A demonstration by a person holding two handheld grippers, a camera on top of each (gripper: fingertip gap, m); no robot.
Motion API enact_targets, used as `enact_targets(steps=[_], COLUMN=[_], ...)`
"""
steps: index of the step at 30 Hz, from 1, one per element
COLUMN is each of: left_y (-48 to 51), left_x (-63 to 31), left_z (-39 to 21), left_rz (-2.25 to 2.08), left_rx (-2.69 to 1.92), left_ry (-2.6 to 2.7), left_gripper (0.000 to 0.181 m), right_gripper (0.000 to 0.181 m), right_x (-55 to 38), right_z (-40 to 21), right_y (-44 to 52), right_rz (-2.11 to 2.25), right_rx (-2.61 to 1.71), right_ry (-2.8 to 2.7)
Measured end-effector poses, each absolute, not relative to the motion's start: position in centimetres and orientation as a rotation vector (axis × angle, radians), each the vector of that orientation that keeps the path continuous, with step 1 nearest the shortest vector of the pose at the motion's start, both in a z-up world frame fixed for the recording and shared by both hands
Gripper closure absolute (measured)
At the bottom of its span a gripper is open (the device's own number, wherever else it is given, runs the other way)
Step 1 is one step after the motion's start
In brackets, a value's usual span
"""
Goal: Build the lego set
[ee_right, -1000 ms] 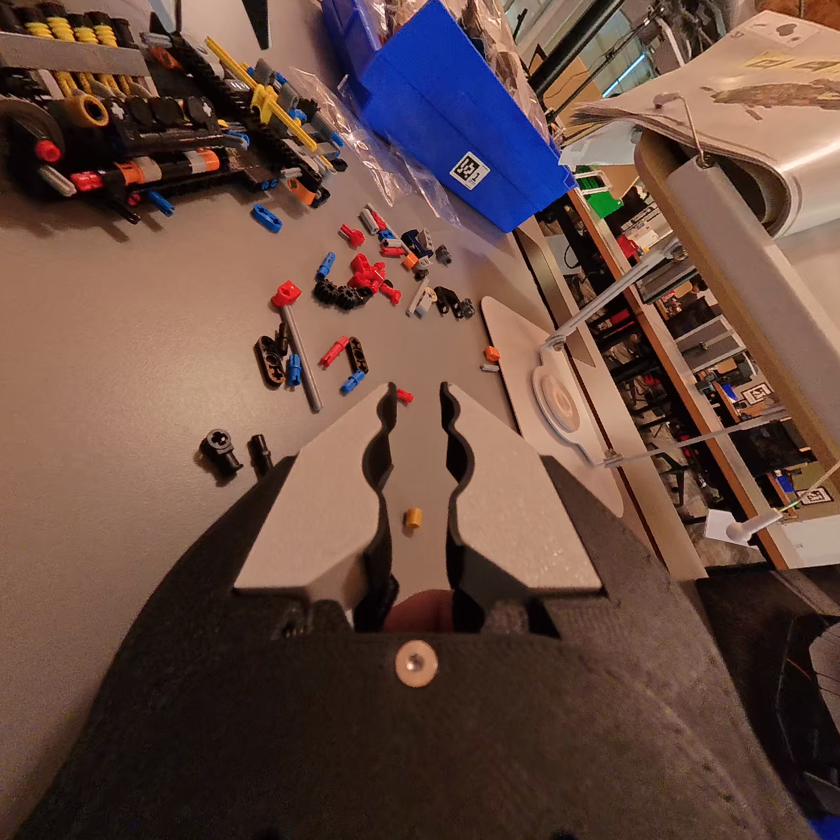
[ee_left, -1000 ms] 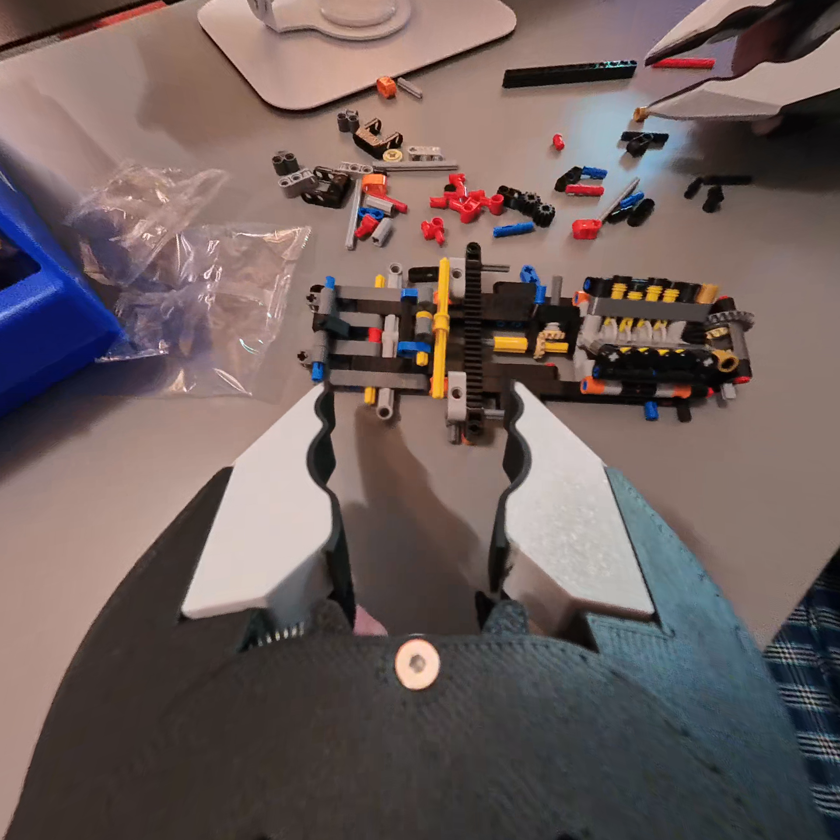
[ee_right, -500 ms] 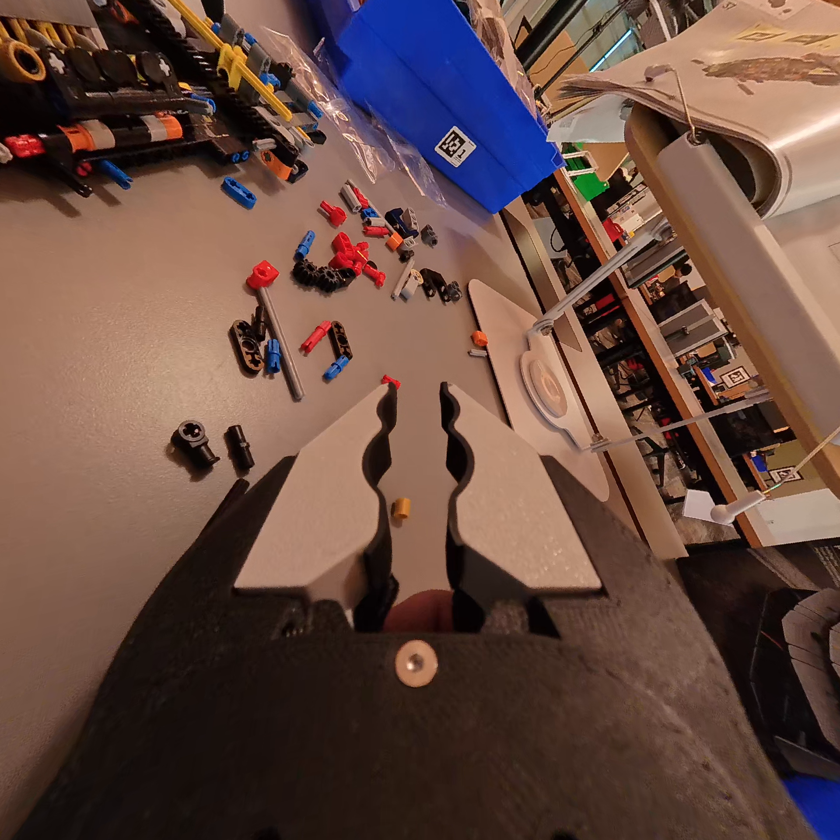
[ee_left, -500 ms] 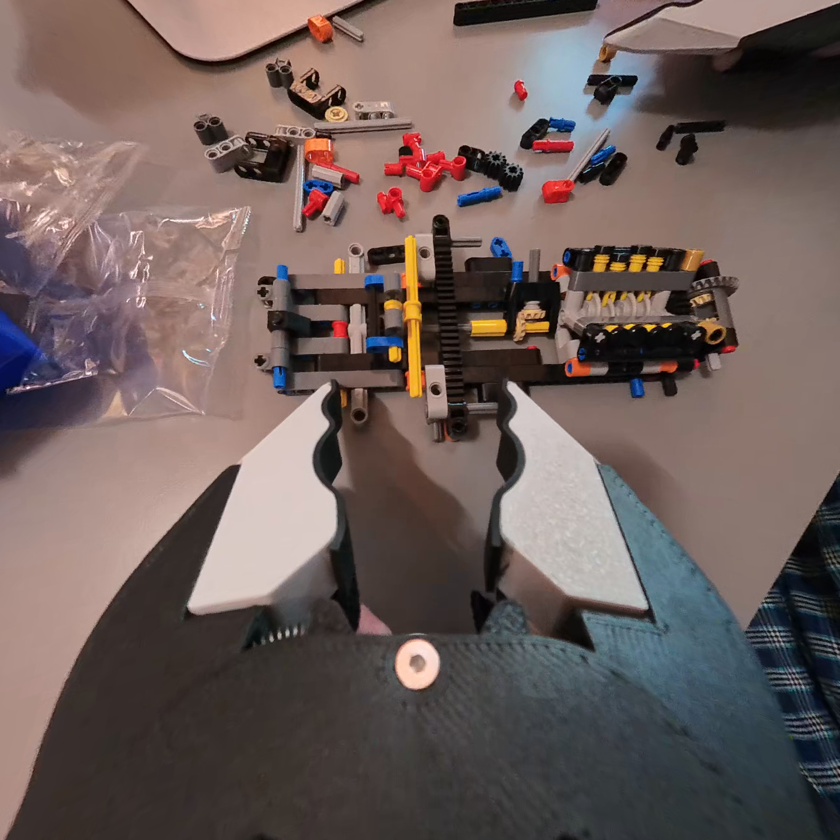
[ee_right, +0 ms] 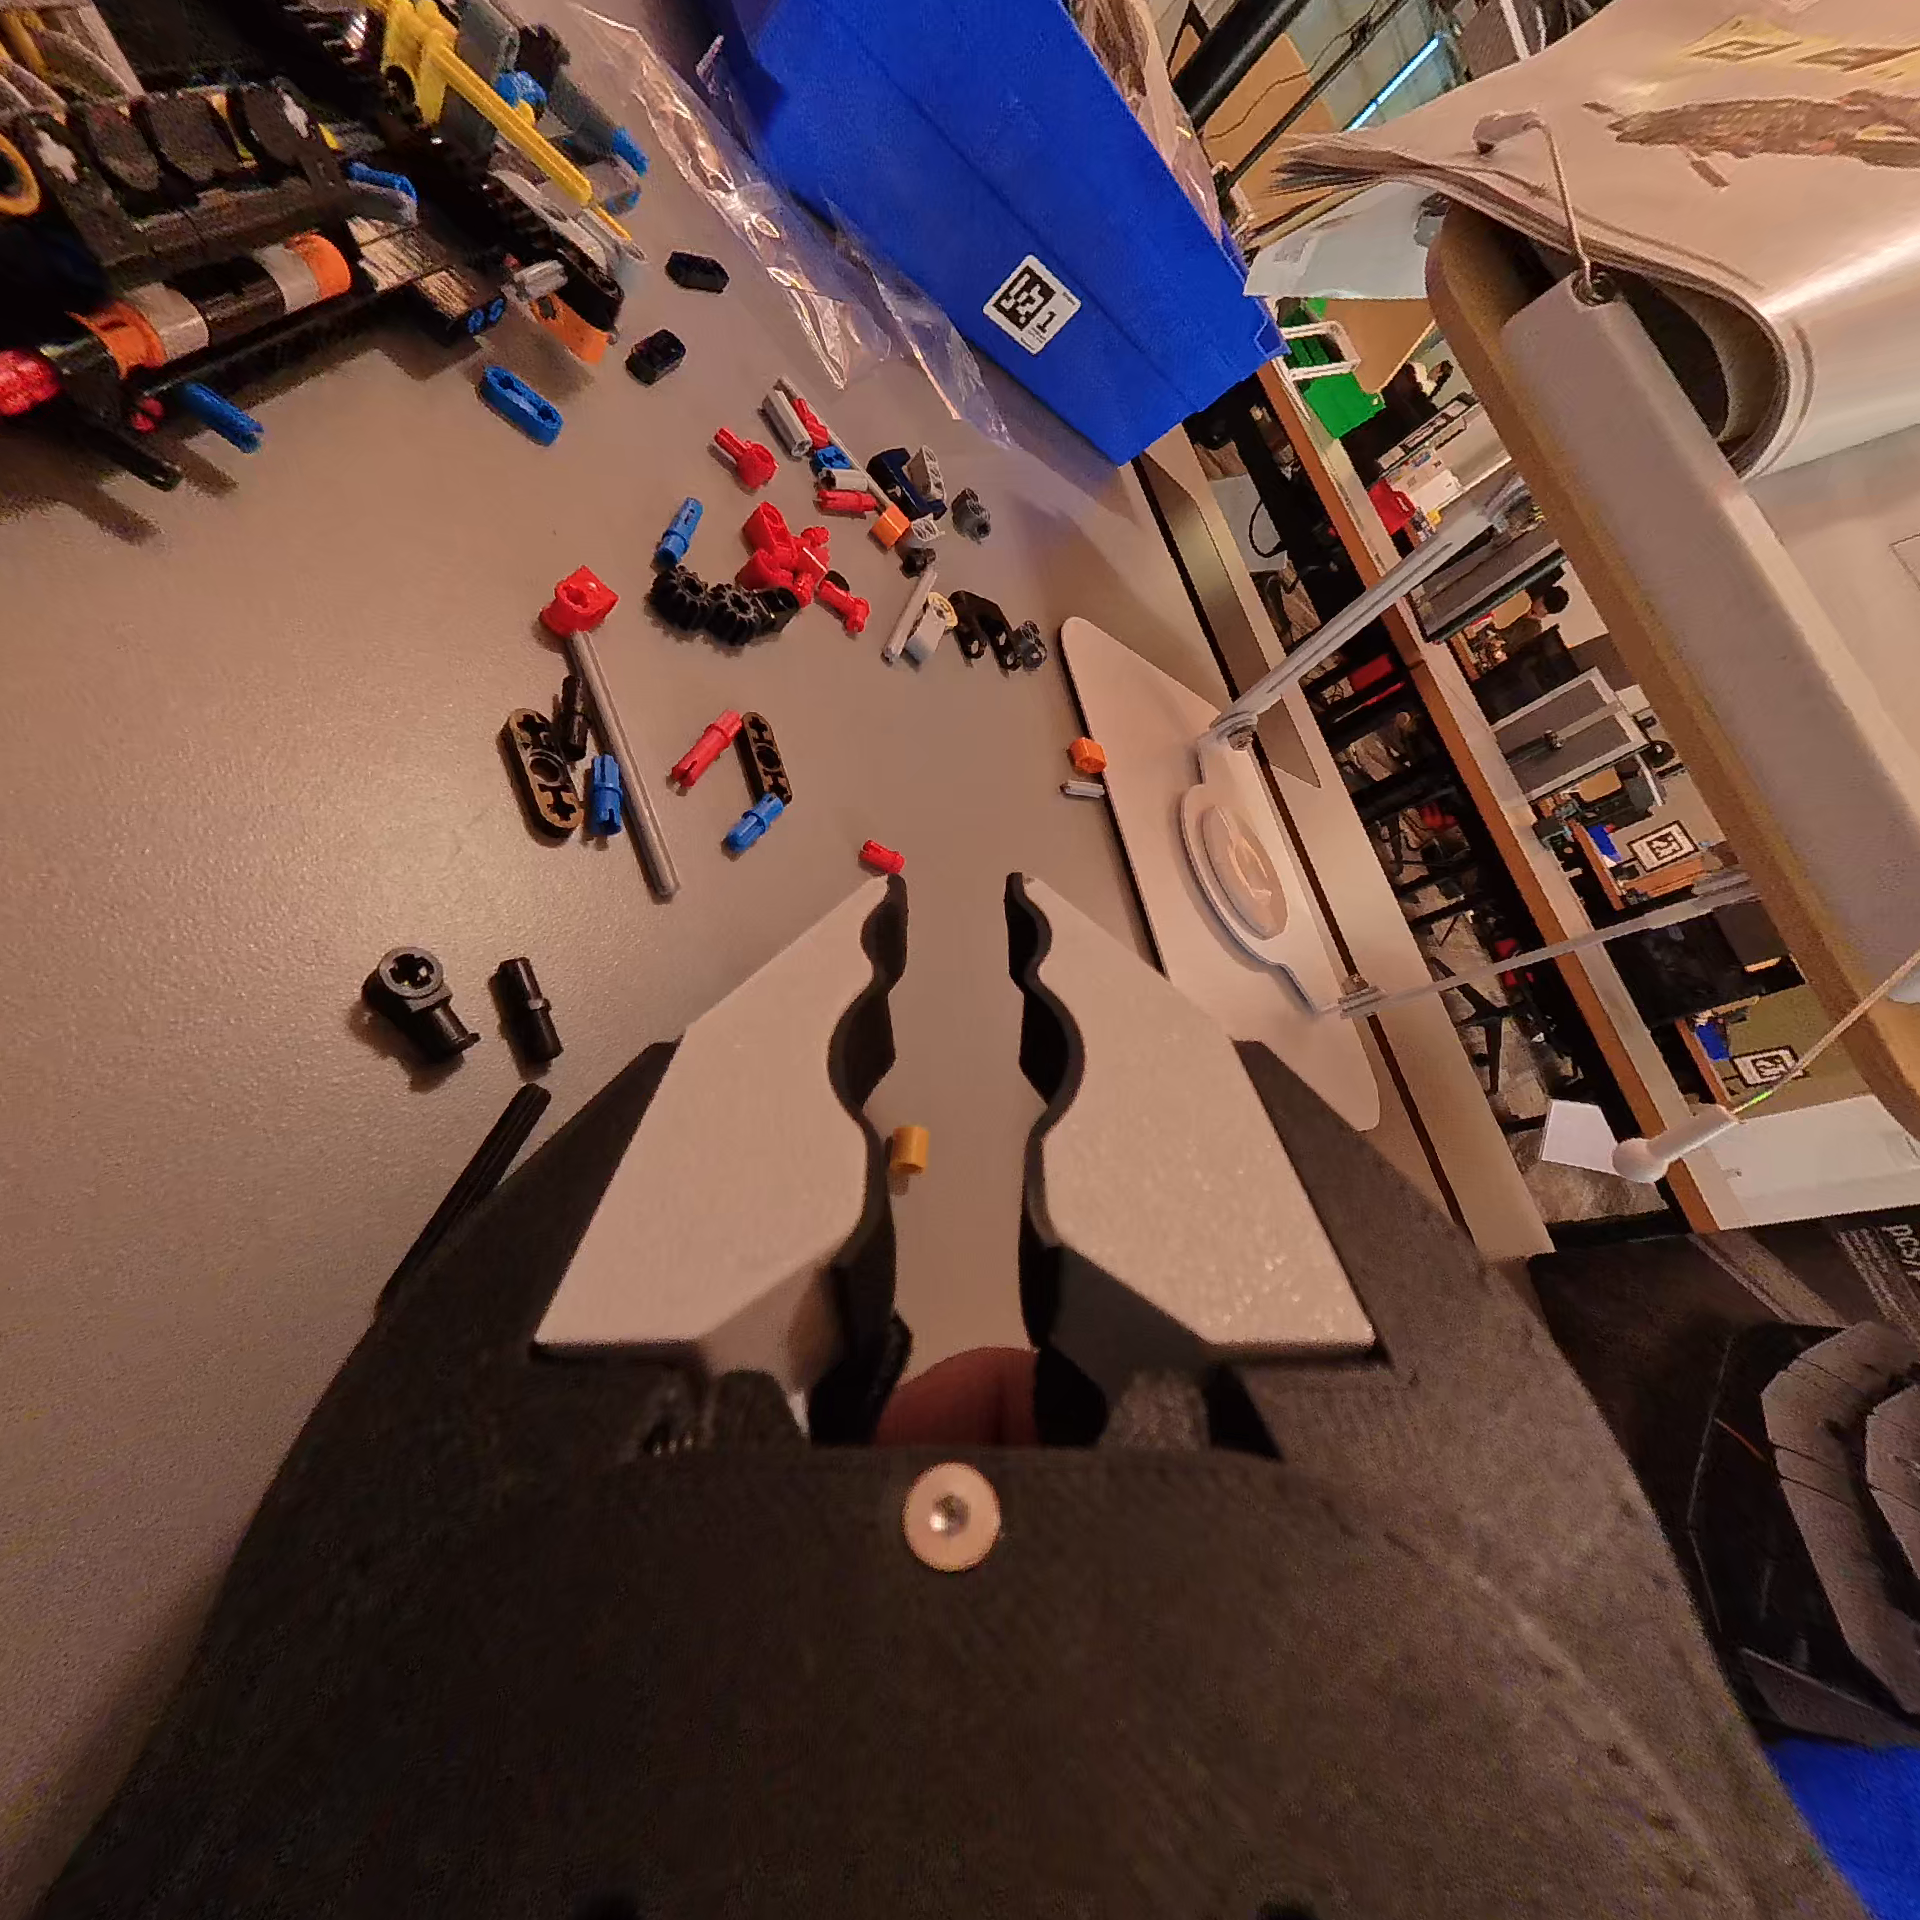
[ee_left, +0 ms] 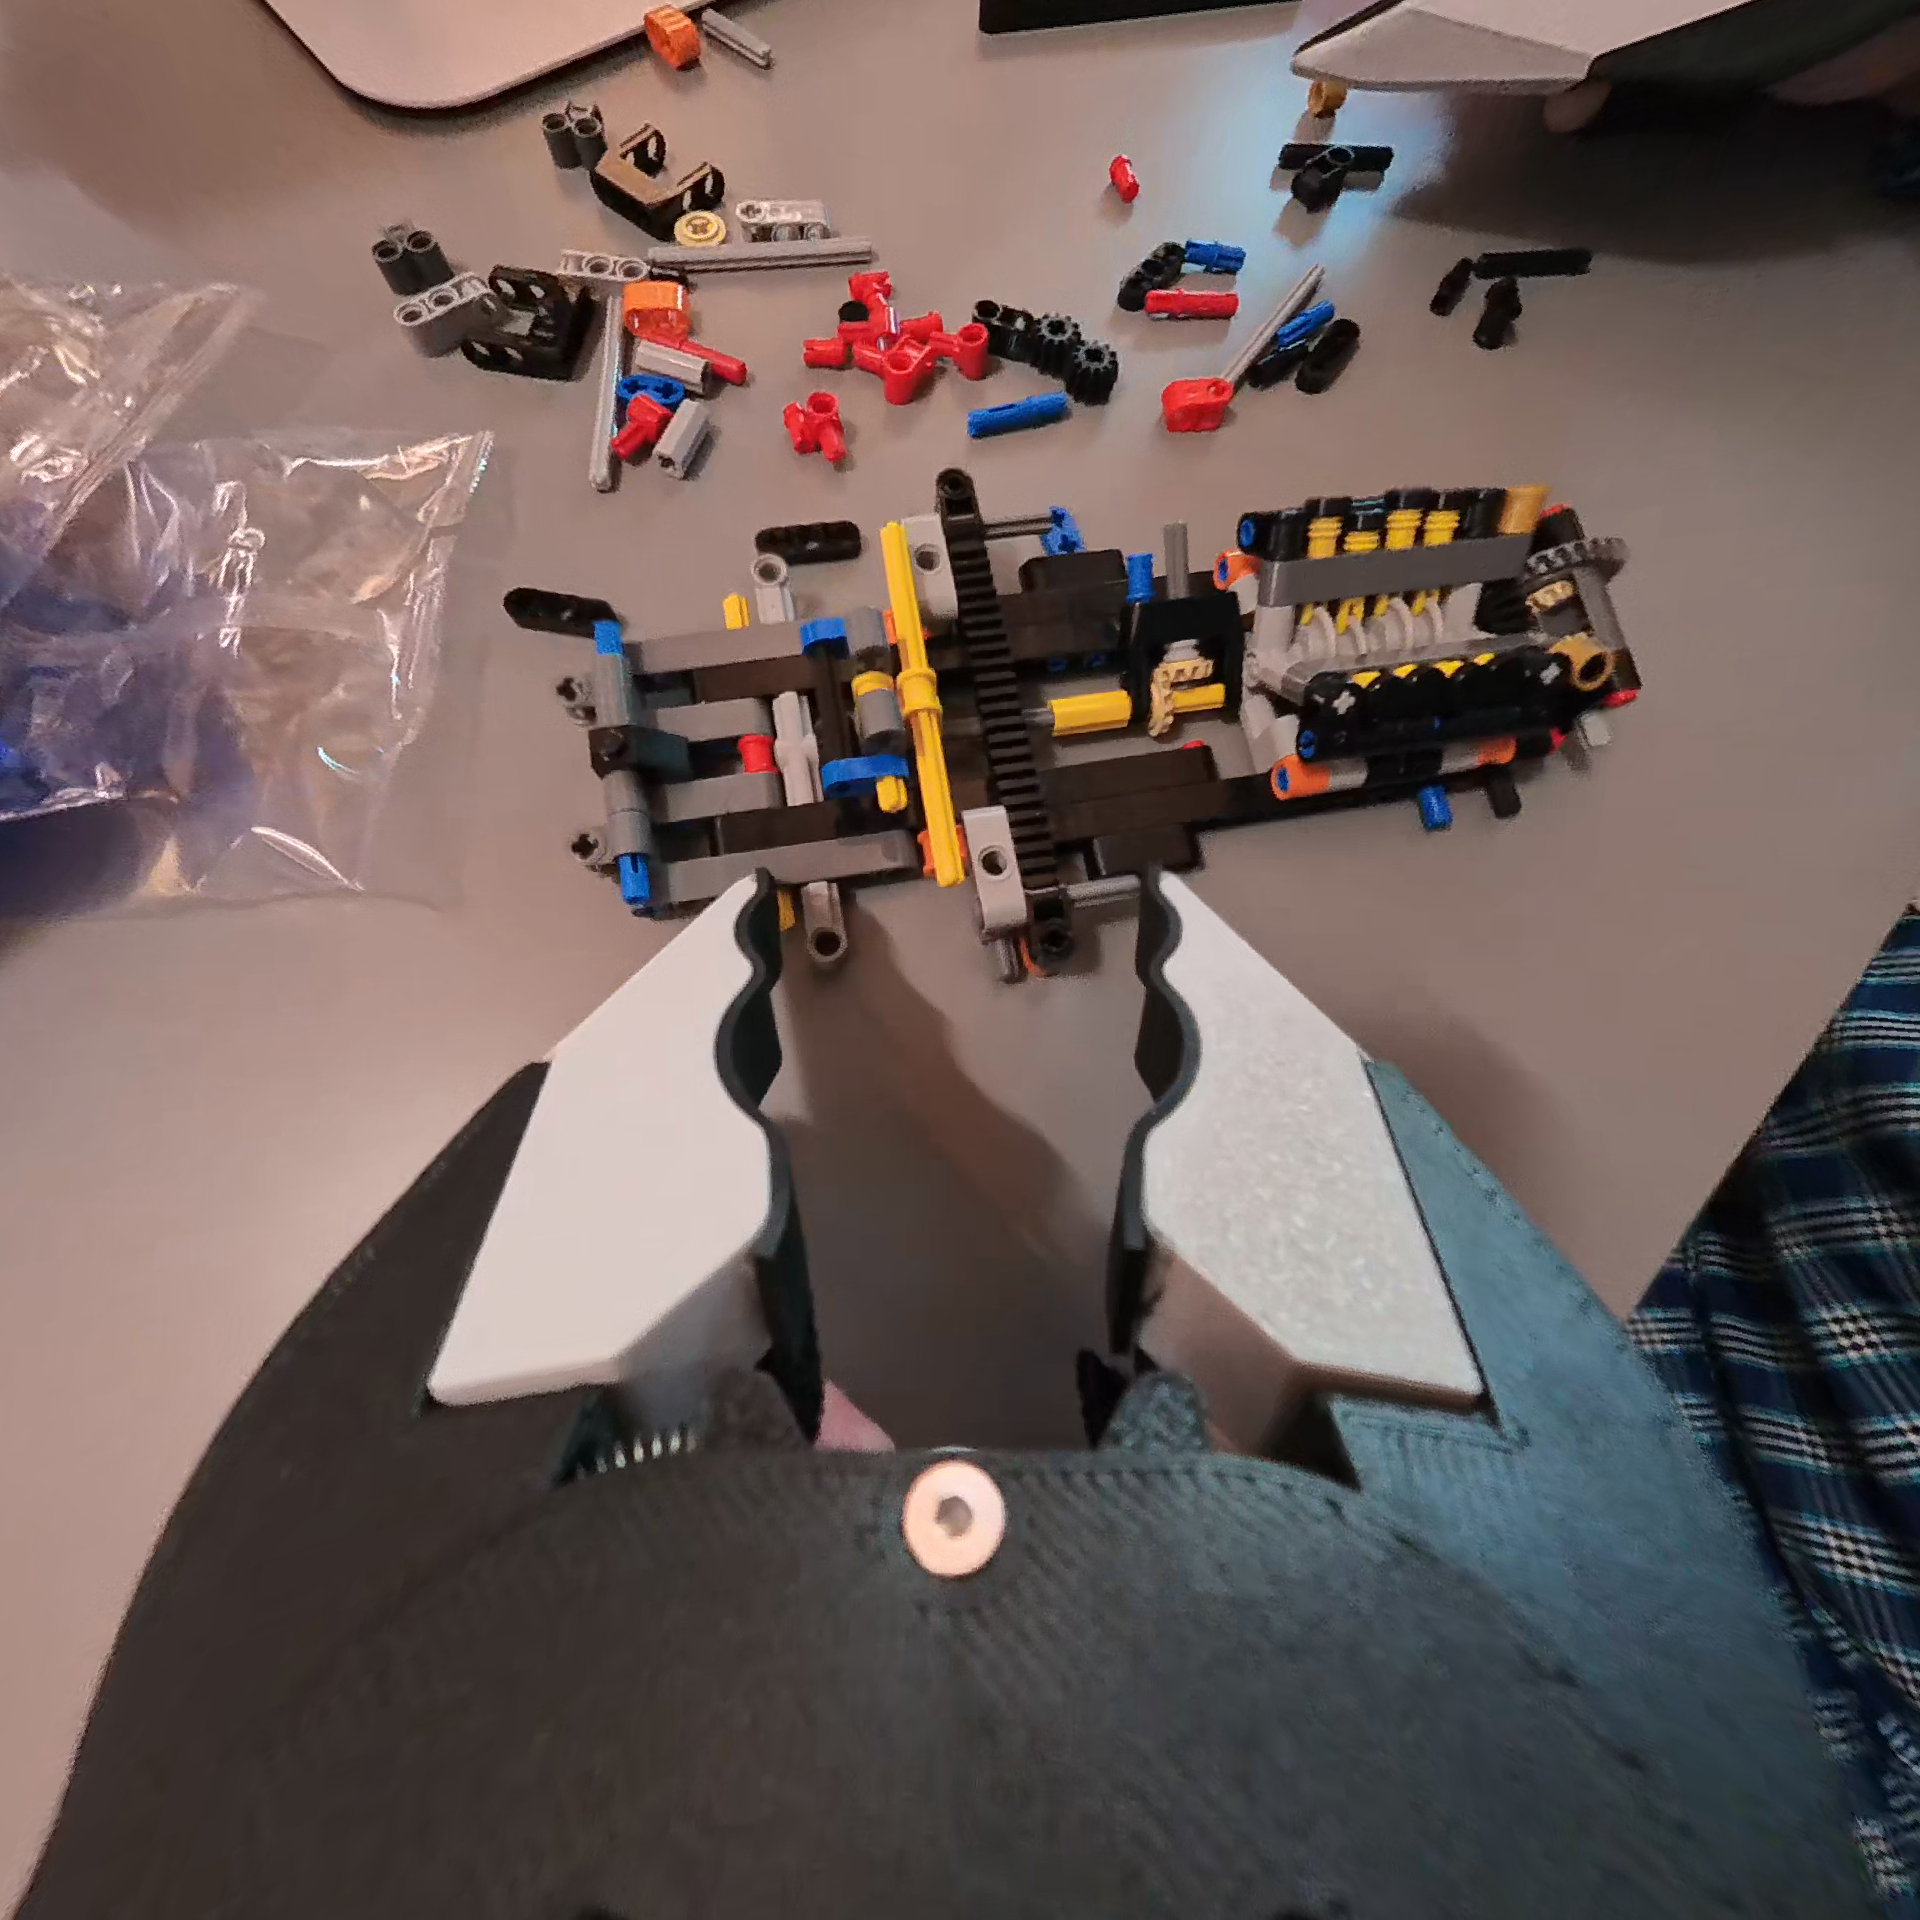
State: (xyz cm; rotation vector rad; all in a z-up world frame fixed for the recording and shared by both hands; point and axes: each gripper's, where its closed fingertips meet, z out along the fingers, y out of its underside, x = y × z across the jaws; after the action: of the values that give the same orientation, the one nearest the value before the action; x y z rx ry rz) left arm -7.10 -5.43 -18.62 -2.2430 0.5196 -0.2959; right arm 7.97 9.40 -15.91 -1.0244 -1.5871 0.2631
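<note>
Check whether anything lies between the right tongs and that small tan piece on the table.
Nothing visible does. The small tan piece lies on the bare table in the gap between the open fingers of the right tongs, close beside the left-hand finger. The nearest loose part, a red pin, lies beyond the fingertips.

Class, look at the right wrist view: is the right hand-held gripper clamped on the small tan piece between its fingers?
No. The right hand-held gripper is open, and the small tan piece lies on the table between its fingers.

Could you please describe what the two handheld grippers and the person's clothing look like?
Both the left gripper and right gripper have black textured bodies, a silver screw, and pale grey wedge fingers with wavy dark pads. A blue plaid sleeve shows alongside.
</note>
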Motion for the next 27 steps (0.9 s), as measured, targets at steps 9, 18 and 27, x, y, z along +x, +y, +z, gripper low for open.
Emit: enact_targets(steps=[9,18,27], left_y=[-7.2,-8.6,-7.4], left_x=[-6.0,-4.6,-6.9], left_z=[-18.6,-18.6,-16.0], left_rz=[-0.298,-0.327,-0.23], left_rx=[-2.245,-2.244,-2.147], left_ry=[0.497,0.523,0.536], left_gripper=[0.115,0.115,0.105], right_gripper=[0.164,0.164,0.164], right_x=[8.2,8.3,8.4], right_z=[-15.9,-15.7,-15.5], right_y=[9.4,9.5,9.6], right_rz=[0.254,0.252,0.259], right_rx=[-1.024,-1.027,-1.029], right_ry=[-1.589,-1.586,-1.58])
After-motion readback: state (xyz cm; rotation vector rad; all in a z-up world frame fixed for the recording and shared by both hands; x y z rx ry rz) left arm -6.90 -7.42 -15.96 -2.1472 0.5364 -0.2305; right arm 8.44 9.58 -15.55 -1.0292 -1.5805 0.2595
